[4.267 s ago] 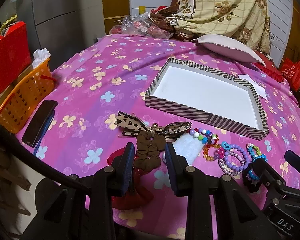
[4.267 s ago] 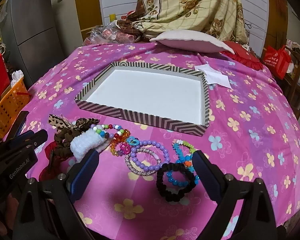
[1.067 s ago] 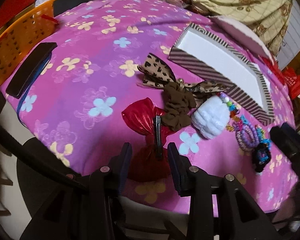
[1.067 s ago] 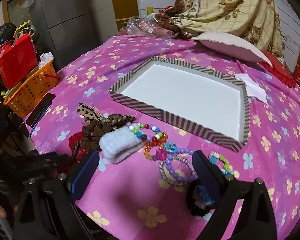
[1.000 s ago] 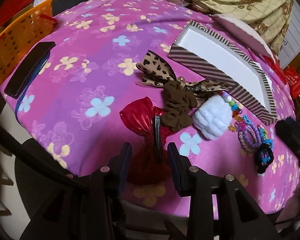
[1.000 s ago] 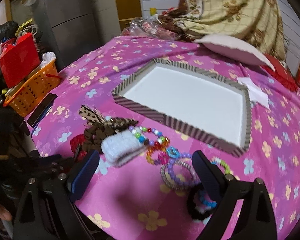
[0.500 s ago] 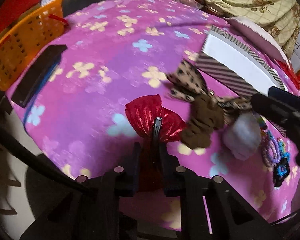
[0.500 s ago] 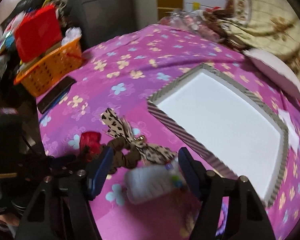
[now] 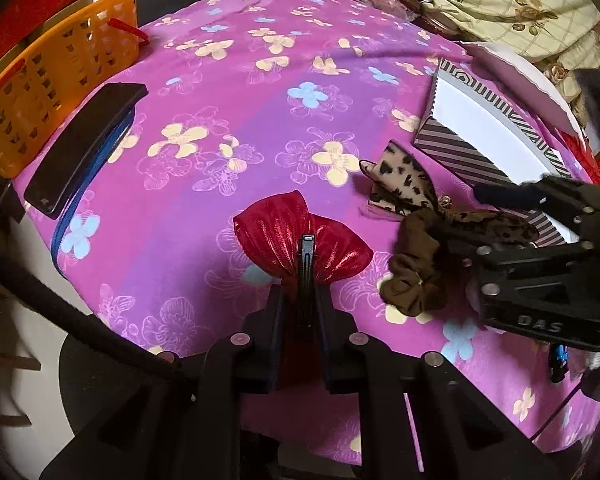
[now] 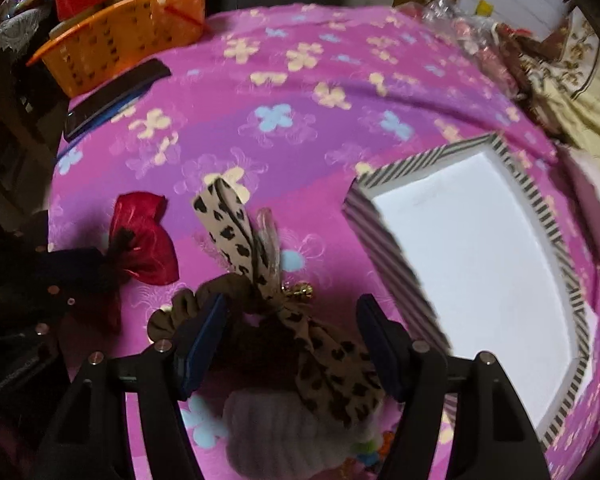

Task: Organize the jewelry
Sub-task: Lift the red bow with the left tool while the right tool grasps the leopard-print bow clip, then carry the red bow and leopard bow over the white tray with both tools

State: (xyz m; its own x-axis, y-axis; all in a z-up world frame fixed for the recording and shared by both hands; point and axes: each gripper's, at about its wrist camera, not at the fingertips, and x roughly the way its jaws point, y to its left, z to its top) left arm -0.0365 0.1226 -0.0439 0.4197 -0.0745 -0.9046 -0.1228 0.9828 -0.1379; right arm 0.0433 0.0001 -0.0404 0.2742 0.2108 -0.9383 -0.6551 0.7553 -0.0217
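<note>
Our left gripper [image 9: 300,304] clamps the soft, light red bow [image 9: 300,236] by its stiff clip, while our right gripper [image 10: 292,344] is closing around the floppy leopard bow [image 10: 284,300], best pinched at its knot.

Left gripper [image 9: 300,312] clamped the red bow [image 9: 300,242]; right gripper [image 10: 292,340] closing over leopard bow [image 10: 300,328].

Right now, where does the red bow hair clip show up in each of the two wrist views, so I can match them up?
Left wrist view: the red bow hair clip sits low centre, pinched between the left hand-held gripper's pads.
Right wrist view: the same bow is at middle left, beside the dark left hand-held gripper.
Shared landmark: the striped box, right of the bow in both.
</note>
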